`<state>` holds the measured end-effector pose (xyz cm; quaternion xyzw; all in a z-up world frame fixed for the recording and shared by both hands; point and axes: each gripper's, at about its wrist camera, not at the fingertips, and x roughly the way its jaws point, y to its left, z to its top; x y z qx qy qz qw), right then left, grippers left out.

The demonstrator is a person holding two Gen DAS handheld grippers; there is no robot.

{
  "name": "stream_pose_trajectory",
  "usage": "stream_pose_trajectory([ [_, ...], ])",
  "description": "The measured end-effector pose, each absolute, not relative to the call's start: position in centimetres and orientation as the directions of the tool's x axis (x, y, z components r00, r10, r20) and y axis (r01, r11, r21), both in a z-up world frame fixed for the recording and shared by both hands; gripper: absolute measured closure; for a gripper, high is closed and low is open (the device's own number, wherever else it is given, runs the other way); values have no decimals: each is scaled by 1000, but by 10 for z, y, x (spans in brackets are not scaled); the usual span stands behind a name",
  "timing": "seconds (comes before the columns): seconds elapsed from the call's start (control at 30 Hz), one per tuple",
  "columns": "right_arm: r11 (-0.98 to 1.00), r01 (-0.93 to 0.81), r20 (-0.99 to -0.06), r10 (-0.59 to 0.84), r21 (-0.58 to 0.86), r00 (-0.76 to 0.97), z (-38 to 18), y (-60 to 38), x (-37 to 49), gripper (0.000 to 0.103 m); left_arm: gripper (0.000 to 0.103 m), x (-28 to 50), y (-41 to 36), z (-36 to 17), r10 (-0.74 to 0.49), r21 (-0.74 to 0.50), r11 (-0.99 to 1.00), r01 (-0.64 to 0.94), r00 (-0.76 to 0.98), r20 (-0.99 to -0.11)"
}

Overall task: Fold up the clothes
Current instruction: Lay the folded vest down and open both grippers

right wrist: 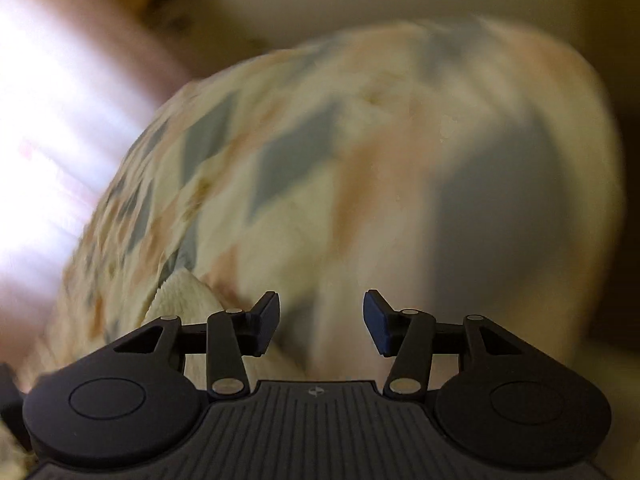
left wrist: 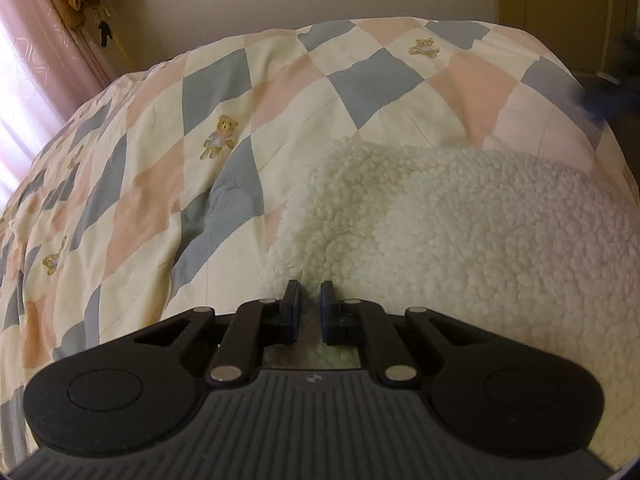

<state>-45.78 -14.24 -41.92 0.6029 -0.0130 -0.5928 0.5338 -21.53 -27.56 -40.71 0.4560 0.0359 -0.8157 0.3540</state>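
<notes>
Left wrist view: my left gripper (left wrist: 310,300) pinches the near edge of the fleece (left wrist: 440,232), which lies on the quilt (left wrist: 160,168). My right gripper (right wrist: 322,320), beyond the fleece's corner, hangs wide and empty. I judge a fold underway; next, grab that corner.

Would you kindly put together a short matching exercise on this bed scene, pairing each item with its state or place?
Column 1:
1. left gripper
2. right gripper
3. fleece garment
4. pink curtain

Column 2:
A. hangs at the far left, lit from behind
B. closed on fleece
C. jaws apart, nothing between them
D. lies on the checked quilt

Pairs: 1-B, 2-C, 3-D, 4-A
</notes>
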Motion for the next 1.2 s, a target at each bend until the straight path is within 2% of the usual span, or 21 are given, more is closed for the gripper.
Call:
stream_pose_trajectory([
  [0.2,-591,333,-675,-684,735,276,-431,-60,-466,53,97,-218,-275,-405,-542,288,-764,578,-332,-772],
  [0.23,-591,318,-668,-693,742,271,-436,-61,-460,61,97,-218,-275,-405,-542,298,-770,564,-332,-772],
  [0.27,-594,325,-673,-696,736,250,-435,-62,-456,95,97,-219,-274,-404,-541,307,-776,550,-333,-772],
  [0.33,-603,376,-693,-699,704,176,-427,-65,-450,98,97,-221,-271,-403,-540,324,-789,522,-338,-771],
  [0.5,-639,644,-797,-600,421,-74,-388,-74,-437,101,97,-226,-261,-405,-539,365,-816,447,-362,-760],
  [0.67,-628,751,-895,-431,204,-116,-420,-98,-407,102,103,-230,-255,-418,-527,383,-837,390,-387,-757],
  [0.73,-640,752,-901,-405,159,-154,-413,-103,-402,98,103,-231,-254,-420,-523,393,-843,367,-392,-757],
  [0.8,-656,749,-886,-395,88,-242,-396,-101,-397,85,103,-230,-254,-420,-519,392,-847,360,-397,-757],
  [0.83,-653,754,-866,-415,70,-279,-386,-99,-392,81,103,-230,-255,-420,-517,390,-848,359,-400,-756],
  [0.9,-618,782,-803,-506,82,-315,-362,-92,-376,80,103,-229,-255,-421,-517,388,-849,360,-406,-754],
  [1.0,-473,860,-738,-648,192,-191,-347,-90,-344,81,103,-228,-256,-423,-517,386,-849,361,-416,-748],
  [1.1,-387,901,-761,-640,199,-107,-372,-100,-319,83,102,-223,-261,-419,-519,382,-848,368,-430,-739],
  [1.2,-376,909,-784,-613,181,-98,-394,-108,-313,83,98,-195,-275,-390,-501,286,-842,457,-467,-728],
])
